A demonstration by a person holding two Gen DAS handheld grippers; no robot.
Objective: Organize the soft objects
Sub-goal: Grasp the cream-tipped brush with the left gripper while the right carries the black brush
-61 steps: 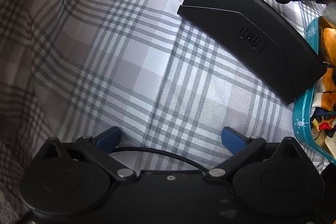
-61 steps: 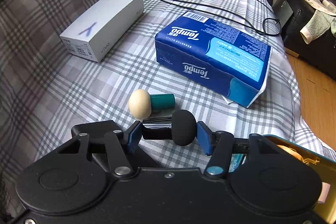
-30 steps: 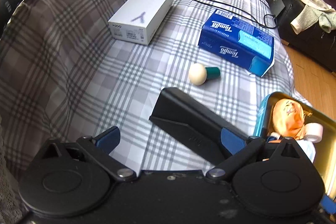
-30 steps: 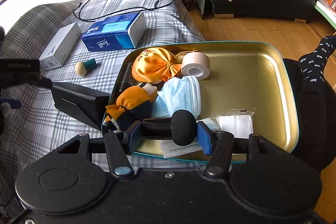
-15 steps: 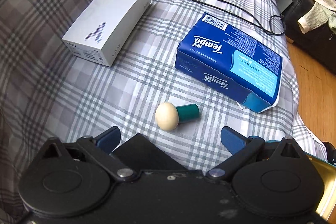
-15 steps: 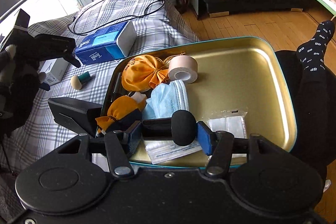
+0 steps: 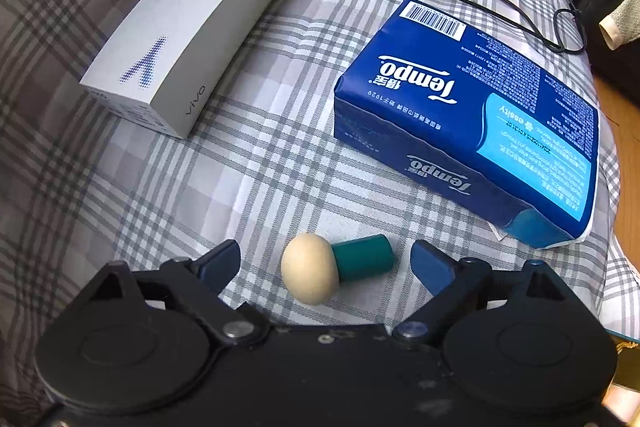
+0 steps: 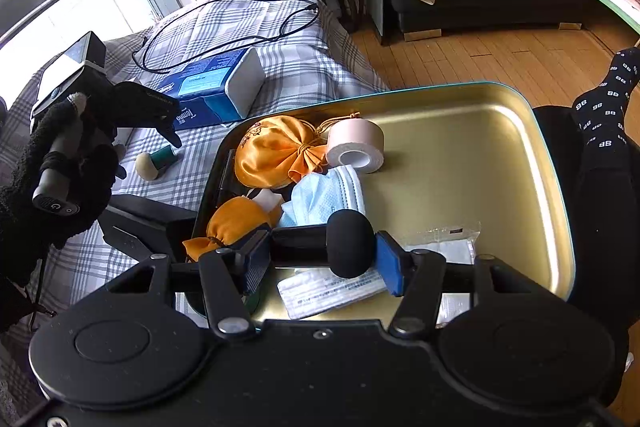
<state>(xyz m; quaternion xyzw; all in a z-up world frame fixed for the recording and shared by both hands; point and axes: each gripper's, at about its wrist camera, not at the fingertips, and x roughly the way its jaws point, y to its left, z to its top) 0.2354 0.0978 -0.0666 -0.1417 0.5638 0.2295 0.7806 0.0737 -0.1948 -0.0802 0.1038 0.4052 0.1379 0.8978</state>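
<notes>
The mushroom-shaped makeup sponge [image 7: 310, 273], cream dome on a teal stub handle [image 7: 362, 259], lies on its side on the plaid bedspread [image 7: 256, 163], just off the near left corner of the blue Tempo tissue pack [image 7: 472, 115]. It looks very light and squashy at the dome, firmer at the handle, so a grip across the junction of dome and handle should hold without it popping out or rolling away.

The left gripper [image 7: 324, 261] hovers over it with the sponge between its fingers; the jaws have just been closing yet stand wide, pads clear of it on both sides.

The right gripper [image 8: 320, 247] is clamped on a black-headed applicator [image 8: 348, 243] above the gold tin [image 8: 516, 131], which holds orange pouches [image 8: 276, 151], a face mask [image 8: 324, 195] and a tape roll [image 8: 356, 145].

A white vivo box [image 7: 184, 39] sits far left.
</notes>
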